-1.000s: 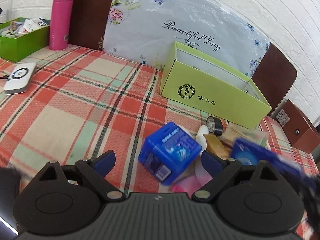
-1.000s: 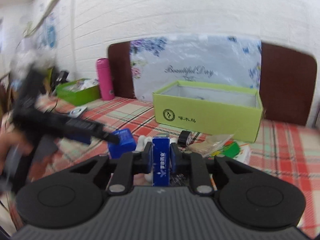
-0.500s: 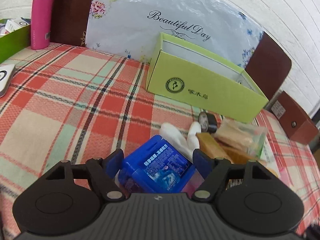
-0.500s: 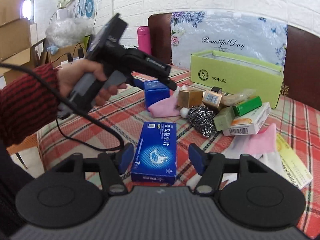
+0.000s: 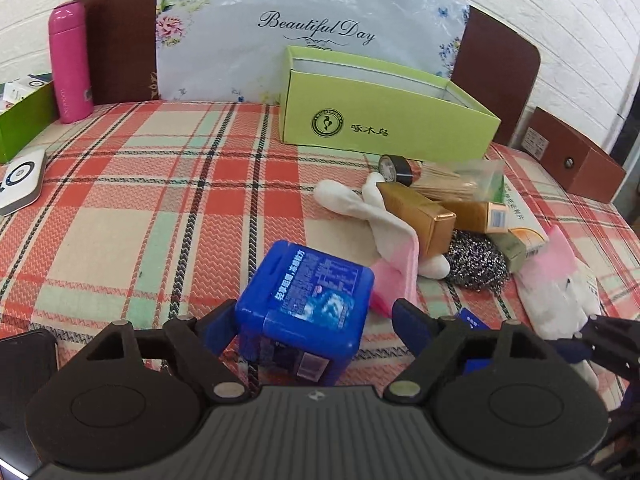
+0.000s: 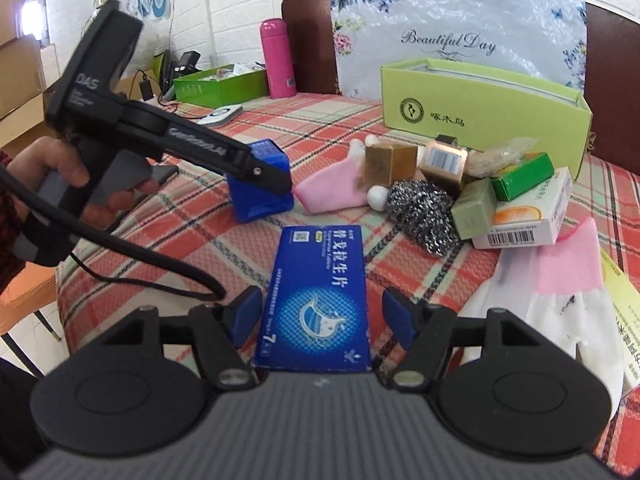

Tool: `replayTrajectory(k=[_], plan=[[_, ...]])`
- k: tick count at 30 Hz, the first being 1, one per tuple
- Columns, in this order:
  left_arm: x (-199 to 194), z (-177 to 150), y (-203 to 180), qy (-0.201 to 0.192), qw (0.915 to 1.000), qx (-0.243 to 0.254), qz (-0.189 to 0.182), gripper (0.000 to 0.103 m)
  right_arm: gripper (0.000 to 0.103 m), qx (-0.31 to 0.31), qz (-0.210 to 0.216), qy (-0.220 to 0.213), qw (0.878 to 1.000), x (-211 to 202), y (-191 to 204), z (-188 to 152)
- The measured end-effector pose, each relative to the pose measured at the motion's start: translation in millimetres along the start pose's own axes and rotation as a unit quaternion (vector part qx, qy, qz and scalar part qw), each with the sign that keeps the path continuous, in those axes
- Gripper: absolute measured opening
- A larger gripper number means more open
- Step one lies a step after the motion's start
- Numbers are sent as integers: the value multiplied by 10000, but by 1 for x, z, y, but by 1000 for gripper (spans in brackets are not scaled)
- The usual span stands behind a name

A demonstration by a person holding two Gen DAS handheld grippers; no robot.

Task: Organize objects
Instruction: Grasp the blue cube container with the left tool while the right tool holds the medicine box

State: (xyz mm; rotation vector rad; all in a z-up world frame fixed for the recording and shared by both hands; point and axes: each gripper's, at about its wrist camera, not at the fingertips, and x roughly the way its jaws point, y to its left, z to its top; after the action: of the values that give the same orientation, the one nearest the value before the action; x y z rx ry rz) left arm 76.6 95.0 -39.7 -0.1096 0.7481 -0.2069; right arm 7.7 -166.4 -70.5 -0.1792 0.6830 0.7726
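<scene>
A blue cube-shaped box [image 5: 308,300] stands on the plaid cloth between the fingers of my left gripper [image 5: 314,326]. Those jaws are opening; a gap shows at the right pad [image 5: 408,324]. From the right wrist view the left gripper [image 6: 260,176] straddles the same cube [image 6: 264,200]. A flat blue tablet box [image 6: 320,296] lies face up between the fingers of my right gripper [image 6: 322,318]. Its jaws are opening too and neither pad presses on the box. An open light-green box [image 5: 380,120] [image 6: 480,108] stands at the back.
Behind the cube lies a pile: gold cartons [image 5: 420,212], a steel scourer [image 6: 420,212], pink-and-white gloves [image 5: 384,232], small green and white cartons [image 6: 524,200]. A pink bottle [image 5: 70,64], a dark-green box [image 6: 220,84] and a white device [image 5: 20,184] sit left. A hand [image 6: 80,176] grips the left tool.
My right gripper, earlier shut on the flat blue box held upright, has let it go; it lies flat on the cloth. The left gripper moved in around the blue cube and rolled level.
</scene>
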Motion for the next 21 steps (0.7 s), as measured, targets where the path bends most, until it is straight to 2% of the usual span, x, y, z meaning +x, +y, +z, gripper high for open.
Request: replayTrajectory(k=[1,3,6,9,14,18,21], plan=[[1,-1,1,45,10000,-22,-15,84,66,16,-20,26,10000,0,-2,0],[2,-1,5,46,9999,-122,-11,75,66,25,-46,43,10000,-2,-5,0],[4,-1,8,50,9997,-237,27,69,66,-100,24,150,9998,-6,-10,0],[6,-1,9,65,9996,-287,40,69,67,-305,207,322,9988,-17,-15,-6],[12,-4,3,75,9996,-214,140,70,67,-45,22,189,9998,-35,-27,-9],[12,-4,-3,93,9998,-161,-40,69,67,-69,149,175,9997,-24,-24,-3],[11,-4,-4,48,9999,-135,41,69,66,-381,153,234,9989,-10,-13,-1]])
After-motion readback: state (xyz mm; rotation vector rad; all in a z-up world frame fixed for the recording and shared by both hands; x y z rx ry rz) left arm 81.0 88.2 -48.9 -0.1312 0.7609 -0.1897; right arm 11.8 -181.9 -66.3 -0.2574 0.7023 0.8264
